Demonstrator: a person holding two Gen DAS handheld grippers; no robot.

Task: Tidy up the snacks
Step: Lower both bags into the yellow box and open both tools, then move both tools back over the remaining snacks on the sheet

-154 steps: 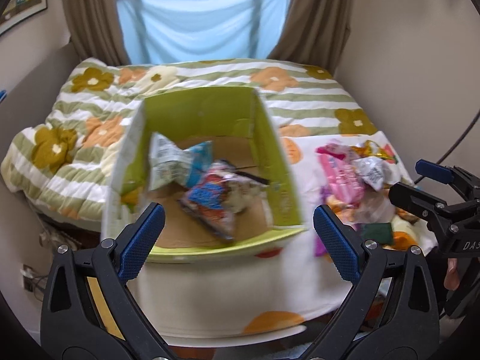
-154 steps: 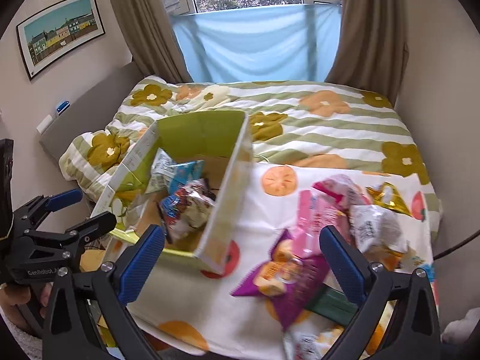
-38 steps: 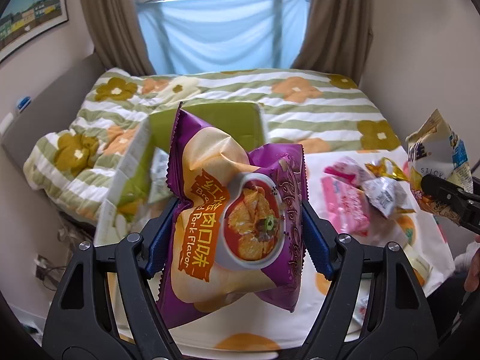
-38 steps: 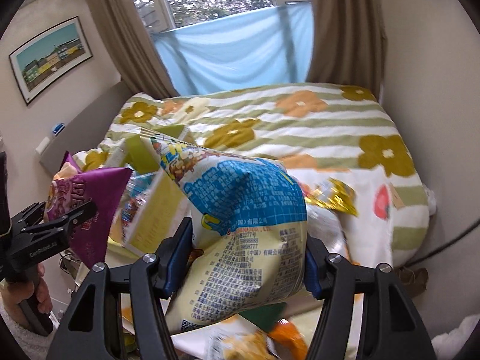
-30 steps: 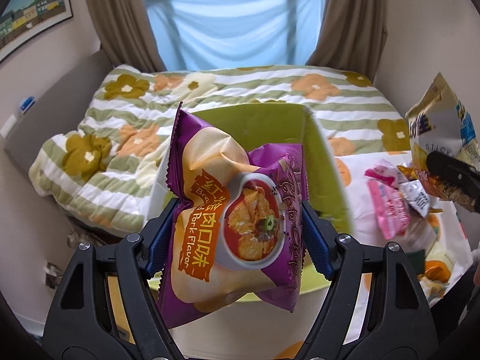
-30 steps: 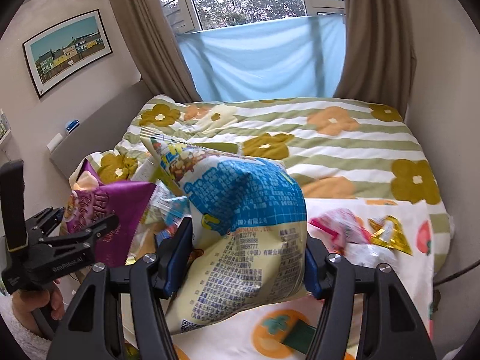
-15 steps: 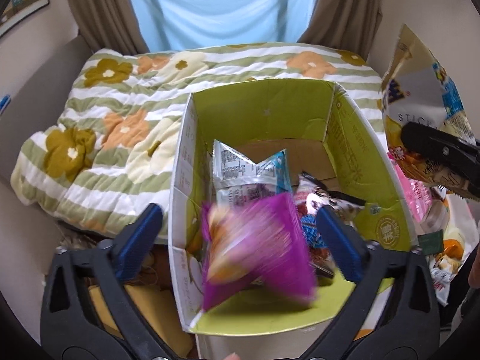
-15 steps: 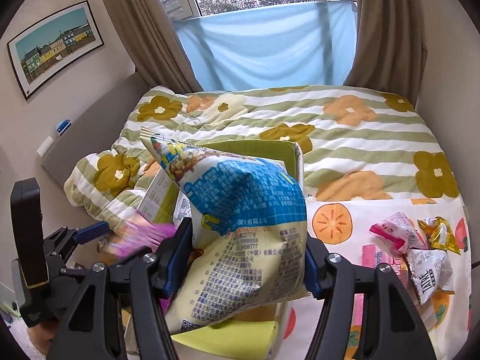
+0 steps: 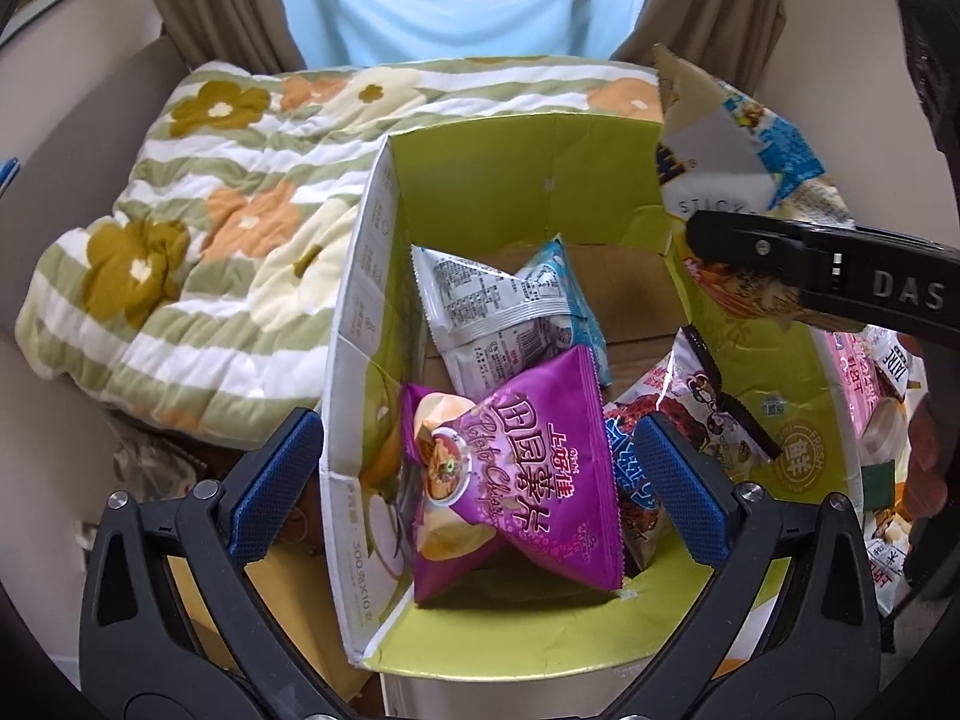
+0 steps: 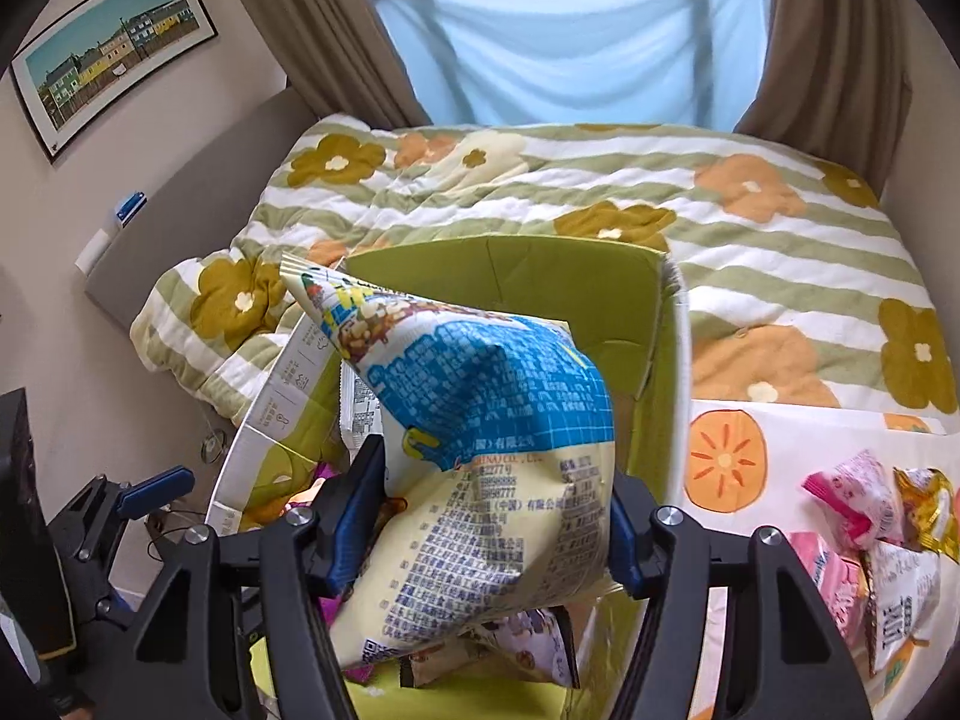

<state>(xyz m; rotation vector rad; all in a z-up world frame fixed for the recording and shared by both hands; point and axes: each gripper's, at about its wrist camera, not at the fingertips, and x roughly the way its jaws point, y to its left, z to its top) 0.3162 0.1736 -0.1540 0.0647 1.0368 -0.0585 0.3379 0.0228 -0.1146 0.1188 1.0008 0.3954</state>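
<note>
A green-lined cardboard box point(image 9: 528, 162) stands open on the bed edge. A purple chip bag point(image 9: 522, 480) lies inside it at the near end, beside a silver-blue packet point(image 9: 498, 312) and a dark patterned packet point(image 9: 708, 414). My left gripper point(image 9: 480, 480) is open and empty just above the box's near end. My right gripper point(image 10: 492, 516) is shut on a white-and-blue snack bag point(image 10: 480, 450) and holds it over the box point(image 10: 540, 276). In the left wrist view the same bag point(image 9: 732, 150) hangs above the box's right wall.
Several loose snacks, pink point(image 10: 852, 498) and white point(image 10: 900, 606), lie on the orange-print cloth to the right of the box. A flowered striped quilt point(image 10: 750, 228) covers the bed behind. Curtains and a window are at the back, a wall on the right.
My left gripper opened and the purple chip bag dropped into the box. My right gripper carried the white-and-blue bag from the snack pile to above the box.
</note>
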